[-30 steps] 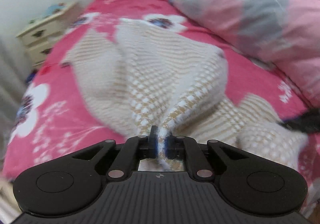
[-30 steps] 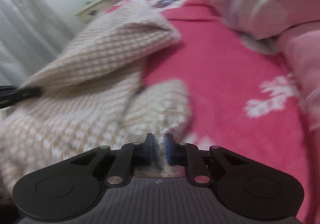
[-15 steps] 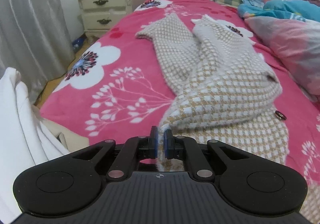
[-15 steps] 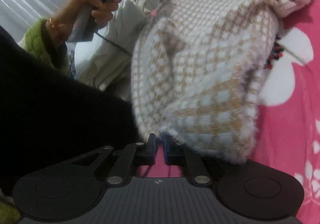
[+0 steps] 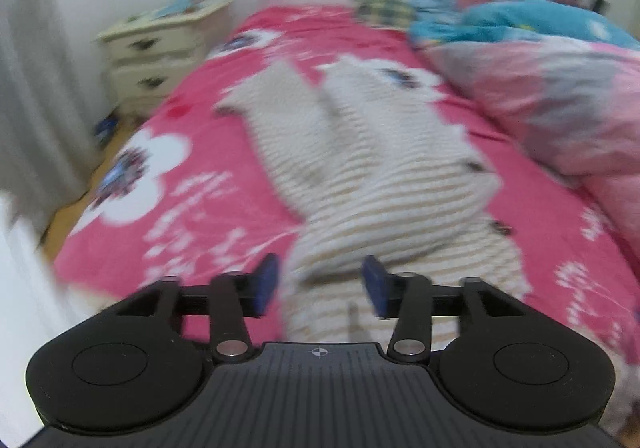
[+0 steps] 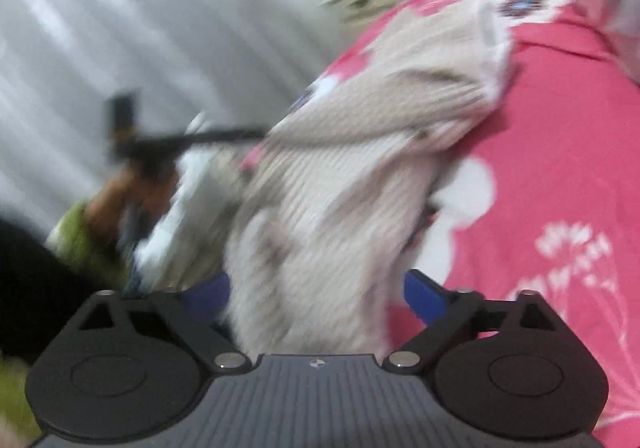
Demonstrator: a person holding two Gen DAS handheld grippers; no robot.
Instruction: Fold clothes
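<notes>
Both hand-held grippers, left [image 5: 320, 282] and right [image 6: 316, 294], are opening around the sweater [image 5: 360, 167], unpinched.

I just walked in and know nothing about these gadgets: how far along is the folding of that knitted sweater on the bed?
Early stage. The sweater is doubled over once on the pink bedspread, lumpy, sleeves loose. In hand: nothing. The left gripper and right gripper are opening, with cloth between their jaws but not pinched. Left: tuck the sleeves, fold smaller, flatten.
</notes>
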